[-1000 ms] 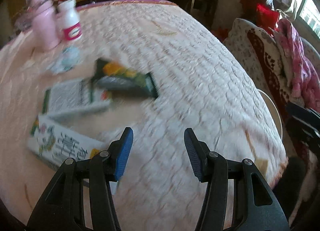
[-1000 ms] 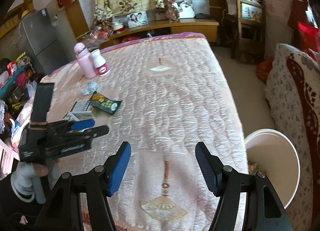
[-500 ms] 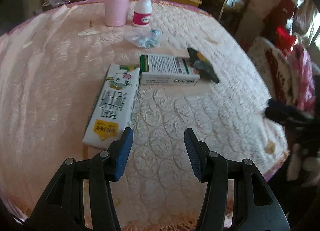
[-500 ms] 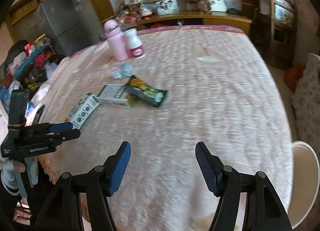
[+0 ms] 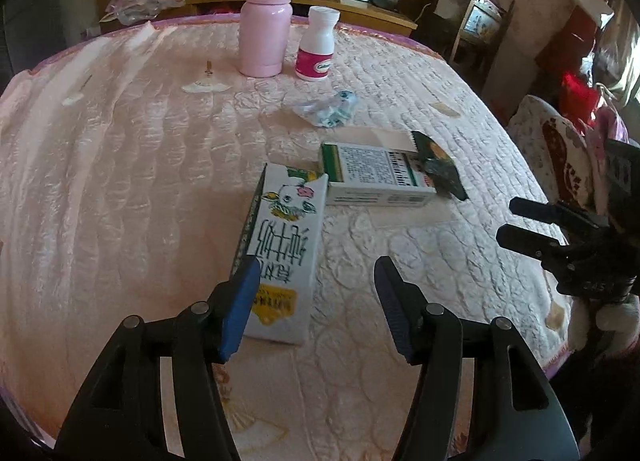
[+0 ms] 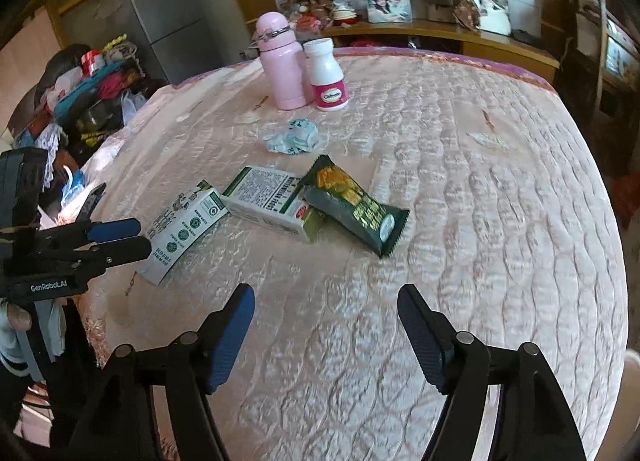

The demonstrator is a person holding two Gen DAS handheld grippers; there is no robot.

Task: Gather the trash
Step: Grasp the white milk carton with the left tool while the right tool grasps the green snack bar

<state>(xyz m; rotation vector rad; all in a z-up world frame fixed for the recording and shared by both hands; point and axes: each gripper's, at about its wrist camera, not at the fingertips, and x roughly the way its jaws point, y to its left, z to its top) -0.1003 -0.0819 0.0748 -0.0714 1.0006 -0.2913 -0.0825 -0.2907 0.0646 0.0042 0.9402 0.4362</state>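
On the pink quilted table [image 5: 120,181] [image 6: 500,221] lie a white milk carton [image 5: 284,257] [image 6: 182,227], a white and green box [image 5: 376,177] [image 6: 268,201], a dark green snack wrapper [image 5: 440,173] [image 6: 356,205] and a crumpled bluish wrapper [image 5: 330,111] [image 6: 296,137]. My left gripper [image 5: 316,301] hangs just above the carton's near end, jaws opening and empty; its left pad overlaps the carton's edge in the picture. My right gripper [image 6: 326,329] hovers over bare cloth in front of the snack wrapper, jaws opening, nothing between them.
A pink flask [image 5: 264,21] [image 6: 280,61] and a white pill bottle [image 5: 318,45] [image 6: 326,75] stand at the far side. A wooden shelf with clutter [image 6: 400,25], a grey fridge [image 6: 160,13] and a chair [image 5: 476,21] ring the table.
Both views swung left across the table, bringing the trash closer. The left gripper now sits over the milk carton. Both pairs of jaws stand slightly wider.
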